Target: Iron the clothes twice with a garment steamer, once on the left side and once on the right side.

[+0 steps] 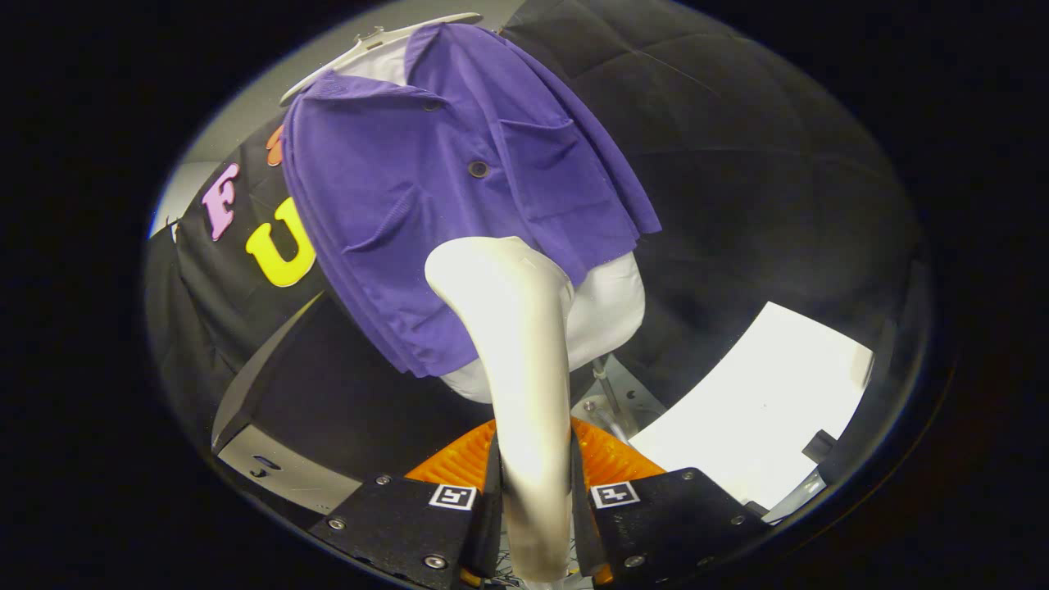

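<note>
Tongs (534,500) clamp the steamer (516,344) handle between both fingers, its head near the purple shirt's (426,205) lower front on the hanger (369,41); better to hold it level and draw slowly along one side.

Dim booth, strong fisheye warp.
We saw light fall from above, with glare on the steamer handle (524,385) and a washed-out white tabletop (762,410). The purple shirt (434,205) was sharp and evenly lit; edges bent hard, darkened and went soft near the fingers (483,524).
</note>
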`<state>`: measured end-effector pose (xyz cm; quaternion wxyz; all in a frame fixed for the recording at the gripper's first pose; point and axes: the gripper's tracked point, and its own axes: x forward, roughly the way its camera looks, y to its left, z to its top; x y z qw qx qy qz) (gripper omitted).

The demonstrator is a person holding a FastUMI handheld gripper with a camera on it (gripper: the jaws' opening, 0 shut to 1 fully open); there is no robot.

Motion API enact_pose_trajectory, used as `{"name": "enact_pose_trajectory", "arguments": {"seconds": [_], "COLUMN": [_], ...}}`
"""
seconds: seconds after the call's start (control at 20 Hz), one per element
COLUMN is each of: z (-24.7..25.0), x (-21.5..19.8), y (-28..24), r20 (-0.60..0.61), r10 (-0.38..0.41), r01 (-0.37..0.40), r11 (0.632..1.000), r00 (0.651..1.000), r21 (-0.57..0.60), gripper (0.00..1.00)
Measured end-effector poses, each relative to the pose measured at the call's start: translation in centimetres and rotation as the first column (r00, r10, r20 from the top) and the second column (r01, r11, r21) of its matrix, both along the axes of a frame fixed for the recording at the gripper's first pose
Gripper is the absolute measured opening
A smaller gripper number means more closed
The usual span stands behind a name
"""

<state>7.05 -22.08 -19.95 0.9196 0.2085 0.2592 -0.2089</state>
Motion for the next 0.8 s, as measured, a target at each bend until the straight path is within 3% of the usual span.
{"name": "enact_pose_trajectory", "arguments": {"seconds": [0.35, 0.8], "z": [6.9, 15.3], "x": [-3.3, -7.3], "y": [8.8, 18.1], "r20": [0.079, 0.176], "r10": [0.140, 0.290], "r01": [-0.134, -0.259], "r11": [0.988, 0.949], "r00": [0.987, 0.941], "r21": [-0.075, -0.179], "gripper": [0.36, 0.36]}}
